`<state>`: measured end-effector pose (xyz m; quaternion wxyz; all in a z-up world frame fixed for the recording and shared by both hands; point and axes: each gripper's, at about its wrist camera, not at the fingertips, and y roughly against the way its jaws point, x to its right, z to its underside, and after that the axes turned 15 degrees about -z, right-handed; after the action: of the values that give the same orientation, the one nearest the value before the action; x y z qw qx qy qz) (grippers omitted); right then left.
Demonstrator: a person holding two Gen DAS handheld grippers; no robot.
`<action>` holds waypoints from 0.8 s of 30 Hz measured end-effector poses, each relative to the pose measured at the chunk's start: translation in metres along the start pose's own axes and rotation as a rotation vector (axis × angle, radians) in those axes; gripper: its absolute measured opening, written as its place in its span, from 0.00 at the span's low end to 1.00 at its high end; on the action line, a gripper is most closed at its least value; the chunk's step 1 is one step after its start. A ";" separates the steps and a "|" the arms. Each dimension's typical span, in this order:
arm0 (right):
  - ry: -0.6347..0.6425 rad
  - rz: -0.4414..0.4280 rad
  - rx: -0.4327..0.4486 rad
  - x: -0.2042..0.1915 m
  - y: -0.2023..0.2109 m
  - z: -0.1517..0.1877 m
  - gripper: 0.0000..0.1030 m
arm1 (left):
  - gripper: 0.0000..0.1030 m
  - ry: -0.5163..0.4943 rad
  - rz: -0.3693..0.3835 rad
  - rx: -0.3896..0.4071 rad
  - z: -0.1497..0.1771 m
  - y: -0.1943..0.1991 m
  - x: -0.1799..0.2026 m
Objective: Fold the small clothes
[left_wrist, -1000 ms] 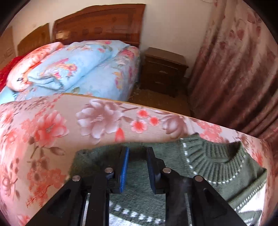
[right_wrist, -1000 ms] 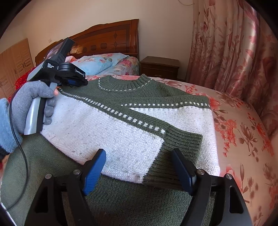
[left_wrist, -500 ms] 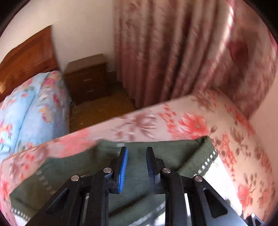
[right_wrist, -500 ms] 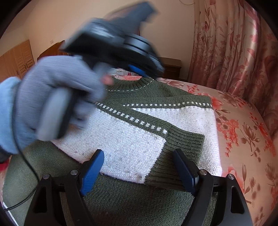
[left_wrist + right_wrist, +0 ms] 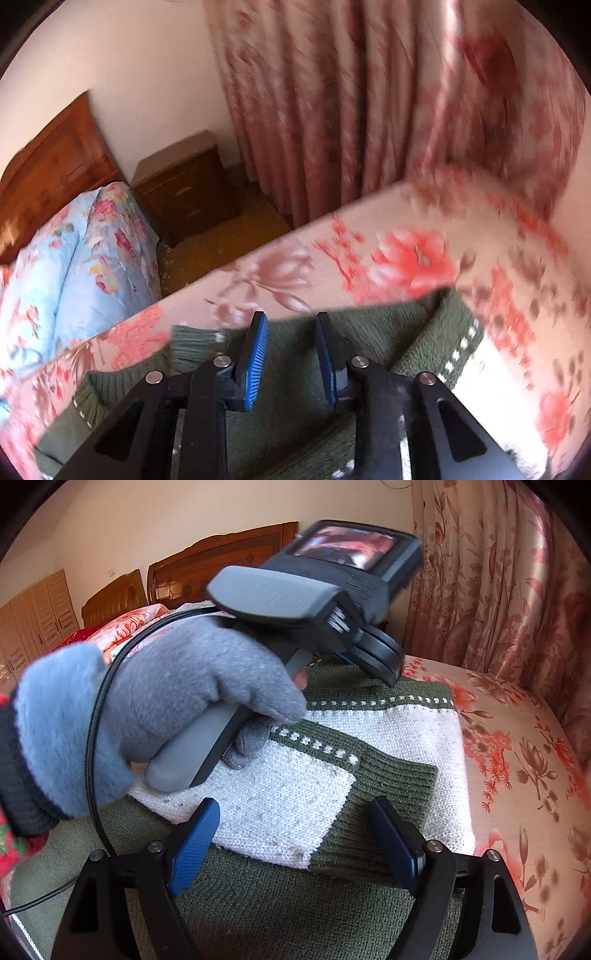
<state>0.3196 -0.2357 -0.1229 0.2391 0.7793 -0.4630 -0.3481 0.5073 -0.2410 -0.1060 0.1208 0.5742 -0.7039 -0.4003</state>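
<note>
With my left gripper (image 5: 290, 354) narrowly parted over the green sweater (image 5: 369, 716) on the flowered bed (image 5: 517, 738) and my right gripper (image 5: 295, 845) wide, empty, I should pinch one layer cleanly.

The wall (image 5: 147, 74) is plain and pale. A long pink curtain (image 5: 351, 103) with flowers hangs beside it, and bright light falls on it. A small brown nightstand (image 5: 184, 188) stands by the curtain, on a brownish floor (image 5: 221, 240). Next to it is a bed with a blue flowered quilt (image 5: 74, 266) and a dark wood headboard (image 5: 221, 561). A light wood wardrobe (image 5: 33, 616) stands far off. Close by is a pink flowered bedspread (image 5: 524, 775).
</note>
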 end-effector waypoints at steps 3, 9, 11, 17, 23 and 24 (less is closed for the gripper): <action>-0.002 -0.002 0.002 0.001 0.000 0.000 1.00 | 0.26 0.135 -0.025 0.075 0.006 0.028 -0.032; -0.001 -0.001 0.000 0.001 -0.001 0.000 1.00 | 0.26 0.144 -0.131 0.045 0.044 0.052 -0.077; -0.001 0.001 -0.001 0.000 -0.001 0.000 1.00 | 0.26 0.134 -0.168 0.025 0.057 0.049 -0.091; 0.008 0.012 -0.009 -0.001 -0.003 -0.001 1.00 | 0.26 0.211 -0.269 -0.090 0.103 0.040 -0.151; 0.020 0.028 -0.020 -0.003 -0.005 -0.001 1.00 | 0.27 0.277 -0.261 -0.146 0.132 0.033 -0.174; 0.022 0.030 -0.021 -0.004 -0.006 -0.001 1.00 | 0.27 0.267 -0.269 -0.141 0.132 0.032 -0.172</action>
<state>0.3224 -0.2297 -0.1246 0.2575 0.7735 -0.4682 -0.3409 0.4544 -0.0286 -0.1195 0.1984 0.7010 -0.5690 -0.3814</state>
